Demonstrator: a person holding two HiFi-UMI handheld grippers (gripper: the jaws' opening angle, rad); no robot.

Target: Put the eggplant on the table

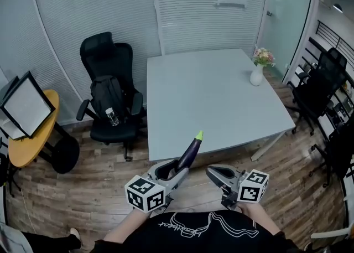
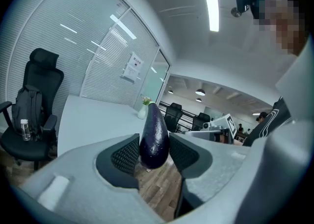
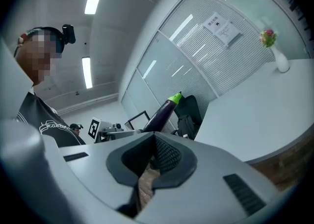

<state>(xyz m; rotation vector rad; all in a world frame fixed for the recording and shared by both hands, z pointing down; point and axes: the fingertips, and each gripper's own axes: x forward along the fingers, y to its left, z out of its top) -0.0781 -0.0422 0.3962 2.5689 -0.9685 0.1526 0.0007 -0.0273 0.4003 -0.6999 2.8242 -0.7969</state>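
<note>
Left gripper (image 1: 178, 170) is seen clenched on the eggplant (image 1: 191, 151); both pads are pressed against the dark purple body near its blunt end. In the left gripper view the eggplant (image 2: 154, 139) is gripped upright between the jaws of the gripper (image 2: 154, 153). The green stem end is pointed up and away, toward the grey surface (image 1: 221, 102). The eggplant is held in the air over the wooden floor (image 1: 83, 191), at the near edge of the surface and not resting on it. Right gripper (image 1: 214, 172) is held just beside the left one, jaws drawn together, nothing grasped; this is confirmed in the right gripper view (image 3: 153, 142), where the eggplant (image 3: 164, 112) is seen off to the side. A white vase with flowers (image 1: 257, 72) is placed at the far right corner of the surface. A black office chair (image 1: 110, 91) with a backpack (image 1: 107, 96) on it is parked left of the surface.
</note>
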